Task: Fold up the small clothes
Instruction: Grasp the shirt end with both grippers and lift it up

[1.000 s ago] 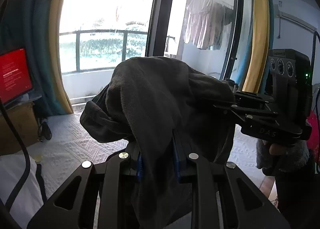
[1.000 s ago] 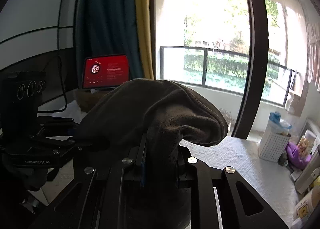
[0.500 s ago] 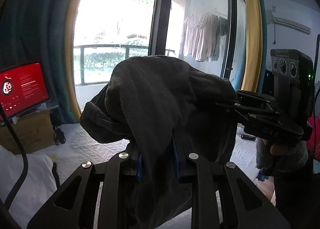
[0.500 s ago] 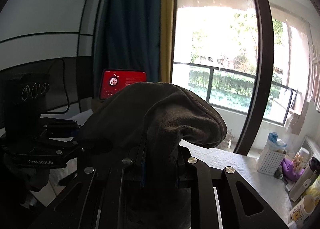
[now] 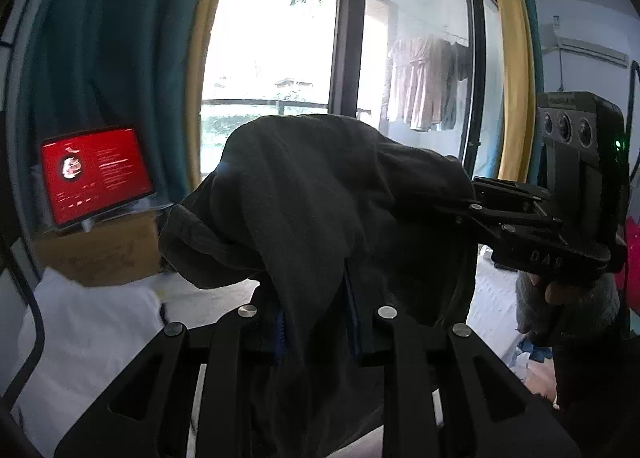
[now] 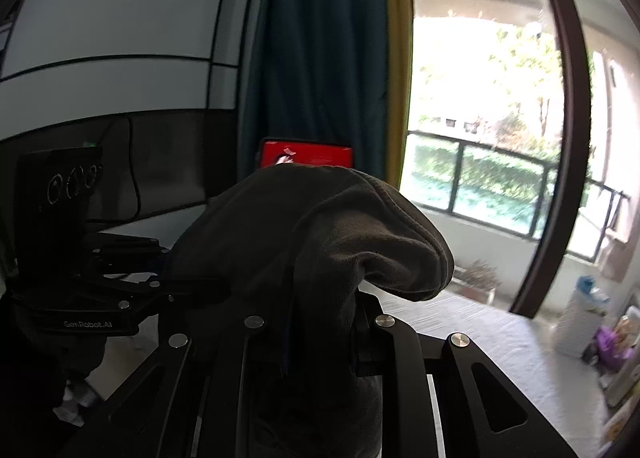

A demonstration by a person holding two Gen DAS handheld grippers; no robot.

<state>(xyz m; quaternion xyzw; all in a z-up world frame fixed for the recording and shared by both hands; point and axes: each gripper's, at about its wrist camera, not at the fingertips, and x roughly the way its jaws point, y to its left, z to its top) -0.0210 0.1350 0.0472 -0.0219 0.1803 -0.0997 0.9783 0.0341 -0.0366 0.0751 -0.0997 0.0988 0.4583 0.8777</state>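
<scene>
A dark grey garment [image 5: 320, 194] is held off the surface between the two grippers, bunched and draped over both sets of fingers. In the left wrist view the left gripper [image 5: 316, 322] is seen clamped narrowly on a fold of the cloth, which hangs down between its jaws, while the right gripper [image 5: 468, 202] is seen at the right edge gripping another part of the same cloth, carried by a hand [image 5: 560, 294] in a grey sleeve. In the right wrist view the right gripper [image 6: 320, 334] is likewise closed on the garment [image 6: 312, 242], and the left gripper [image 6: 192, 286] is seen at the left, its fingers buried in the fabric. Compared with a second ago, the grip and the drape of the cloth are unchanged, but the background has swept sideways in both views: the red screen [image 5: 96, 174] has shifted from the left edge toward the middle in the left view, and in the right view the red screen [image 6: 306, 154] now sits directly behind the top of the cloth. The teal curtain [image 6: 316, 46] now fills the centre there, and the window [image 6: 480, 130] has been pushed to the right. The white bedding [image 5: 92, 322] remains below.
</scene>
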